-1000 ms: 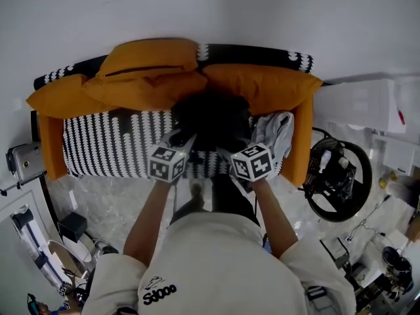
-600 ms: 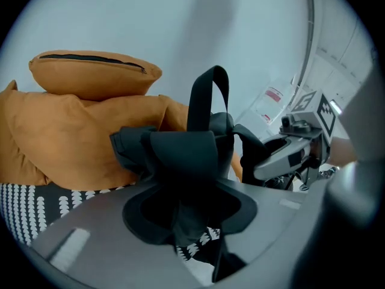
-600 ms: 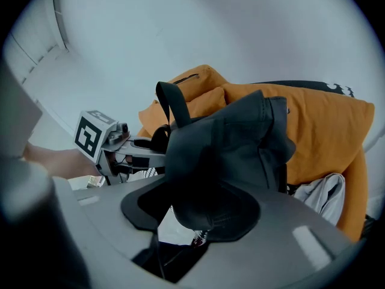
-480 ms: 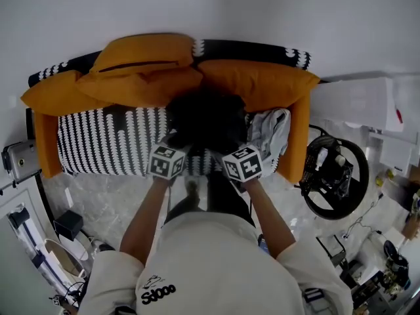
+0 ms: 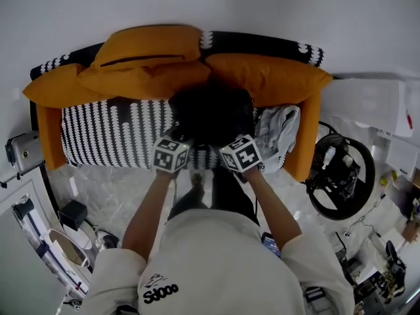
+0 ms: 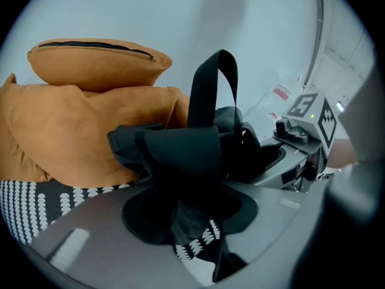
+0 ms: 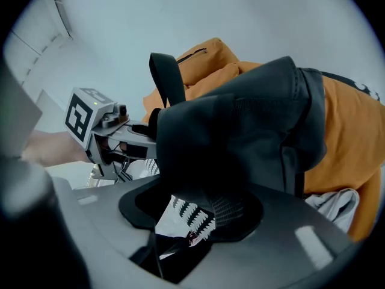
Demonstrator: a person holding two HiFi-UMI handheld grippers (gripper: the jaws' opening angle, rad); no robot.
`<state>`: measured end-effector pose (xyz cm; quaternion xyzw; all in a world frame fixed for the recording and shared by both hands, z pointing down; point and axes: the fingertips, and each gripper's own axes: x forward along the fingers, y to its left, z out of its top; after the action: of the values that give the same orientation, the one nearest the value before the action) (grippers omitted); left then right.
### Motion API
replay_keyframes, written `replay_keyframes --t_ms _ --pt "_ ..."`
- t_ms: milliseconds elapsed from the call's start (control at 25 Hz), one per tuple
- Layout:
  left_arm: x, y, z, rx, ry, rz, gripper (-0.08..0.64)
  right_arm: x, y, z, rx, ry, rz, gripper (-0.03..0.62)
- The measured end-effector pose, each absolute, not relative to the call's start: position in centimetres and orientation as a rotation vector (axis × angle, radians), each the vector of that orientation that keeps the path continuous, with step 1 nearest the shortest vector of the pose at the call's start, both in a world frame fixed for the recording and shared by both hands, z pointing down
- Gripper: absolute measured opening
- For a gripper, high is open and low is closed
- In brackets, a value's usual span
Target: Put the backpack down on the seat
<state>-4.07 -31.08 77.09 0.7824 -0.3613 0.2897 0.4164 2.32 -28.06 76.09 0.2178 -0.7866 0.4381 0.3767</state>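
The black fabric backpack (image 5: 210, 113) is sitting on the black-and-white patterned sofa seat (image 5: 111, 133), leaning against orange cushions (image 5: 147, 67). The left gripper (image 5: 174, 146) and the right gripper (image 5: 237, 148) have just been opening, and are now standing released with backpack fabric lying loose between their jaws.

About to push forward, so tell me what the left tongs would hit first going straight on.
The black backpack: its fabric sits between the left tongs, whose jaws have just been opening. Orange cushions lie behind it.
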Motion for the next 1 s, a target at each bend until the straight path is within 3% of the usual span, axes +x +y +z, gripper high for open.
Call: replay_keyframes --t_ms 520,1000 --pt "-4.3 -30.5 78.0 1.967 -0.846 0.784 0.172 1.8 -27.1 76.2 0.537 -1.986 1.167 0.230" --pt "-5.7 -28.3 78.0 1.970 -0.878 0.738 0.297 4.0 -24.9 74.4 0.743 -1.939 1.176 0.279"
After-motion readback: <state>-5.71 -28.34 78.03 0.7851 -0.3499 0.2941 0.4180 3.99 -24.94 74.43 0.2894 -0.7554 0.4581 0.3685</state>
